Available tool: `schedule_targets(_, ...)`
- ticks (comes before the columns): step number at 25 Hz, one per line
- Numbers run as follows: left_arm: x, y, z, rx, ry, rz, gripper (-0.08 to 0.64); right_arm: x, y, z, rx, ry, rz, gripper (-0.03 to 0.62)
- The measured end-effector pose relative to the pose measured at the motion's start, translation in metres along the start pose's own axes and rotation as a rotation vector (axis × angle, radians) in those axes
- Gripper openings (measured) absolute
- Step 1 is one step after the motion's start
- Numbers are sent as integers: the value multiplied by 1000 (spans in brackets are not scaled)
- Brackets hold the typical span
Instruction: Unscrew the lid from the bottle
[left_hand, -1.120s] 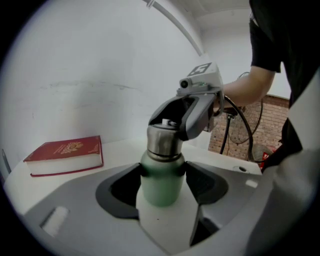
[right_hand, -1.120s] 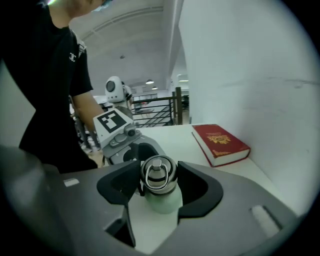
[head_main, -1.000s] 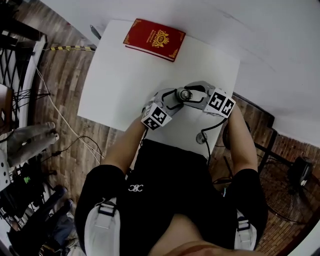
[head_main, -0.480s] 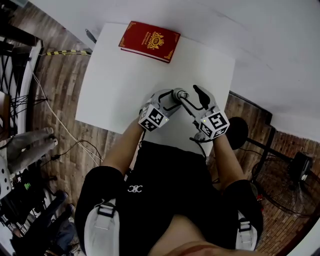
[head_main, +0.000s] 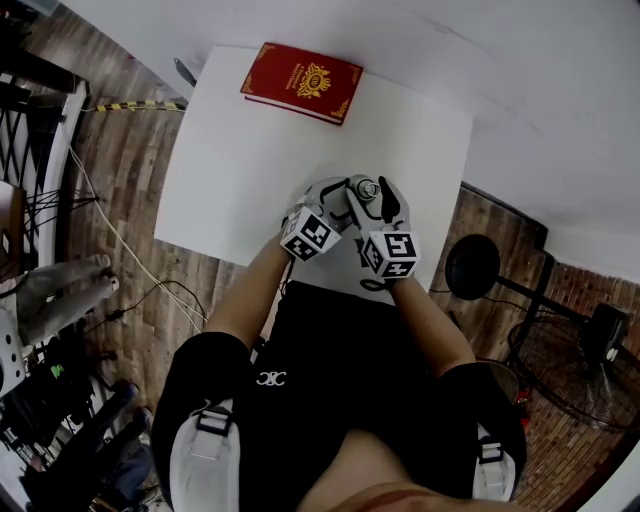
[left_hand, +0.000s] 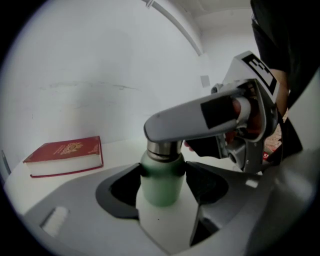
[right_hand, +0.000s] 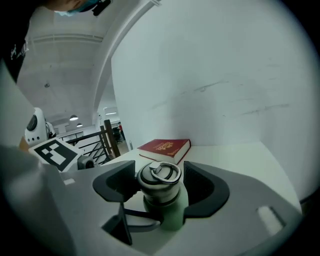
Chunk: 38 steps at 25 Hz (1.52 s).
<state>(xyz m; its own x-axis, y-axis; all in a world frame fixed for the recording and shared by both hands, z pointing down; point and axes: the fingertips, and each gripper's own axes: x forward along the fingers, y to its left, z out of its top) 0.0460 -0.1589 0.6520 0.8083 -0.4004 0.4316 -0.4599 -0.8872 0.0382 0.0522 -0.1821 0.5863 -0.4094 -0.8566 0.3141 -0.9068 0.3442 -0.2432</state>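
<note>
A pale green bottle (left_hand: 160, 192) with a steel lid (right_hand: 159, 176) stands upright near the front edge of the white table (head_main: 250, 170). My left gripper (left_hand: 162, 172) is shut on the bottle's green body, one pad on each side. My right gripper (right_hand: 159, 185) reaches in from the near side at lid height. Its jaws have just been opening and stand wide with the ringed lid between them, a gap showing at the right pad. In the head view the lid (head_main: 368, 188) shows between the left gripper (head_main: 343, 196) and the right gripper (head_main: 376, 198).
A red book (head_main: 303, 80) lies at the table's far edge, well behind the bottle. A round black stand (head_main: 470, 265) sits on the wooden floor to the right of the table. Cables (head_main: 120, 240) trail on the floor to the left.
The right gripper has swung from the bottle's right side round to the near side and rolled over. Its jaws have spread apart around the lid. The left gripper and bottle kept still.
</note>
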Motion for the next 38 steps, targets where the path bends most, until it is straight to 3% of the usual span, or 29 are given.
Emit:
schedule_targets(3, 0, 0, 0, 2, 0, -3, 334, 2, 4, -3, -44, 24, 30, 264)
schedule_targets(7, 0, 0, -1, 0, 1, -9, 334, 2, 6, -5, -109, 29, 97, 264)
schedule_targets(13, 1, 1, -2, 5, -4, -21, 335, 4, 15, -12, -313, 143, 409, 262)
schedule_targets(17, 0, 0, -1, 7, -7, -29, 334, 1, 19, -13, -397, 242, 635, 262)
schedule_targets(20, 0, 0, -1, 12, -12, -36, 336, -1, 23, -10, -422, 281, 743, 262)
schedule_targets(22, -1, 0, -1, 11, -12, -37, 336, -2, 25, -6, -421, 286, 769, 262)
schedule_targets(26, 0, 0, 1, 18, -26, -41, 339, -5, 27, 10, -344, 220, 751, 262)
schedule_targets(29, -1, 1, 3, 3, -22, -29, 341, -10, 25, 29, -280, 138, 683, 262)
schedule_targets(35, -25, 12, 25, -62, -115, 63, 337, -25, -1, 60, -178, -20, 409, 262)
schedule_targets(36, -33, 15, 30, -77, -134, 85, 320, -28, -6, 65, -161, -42, 354, 262)
schedule_targets(38, -50, 25, 43, -110, -184, 144, 200, -34, -16, 75, -123, -90, 258, 262)
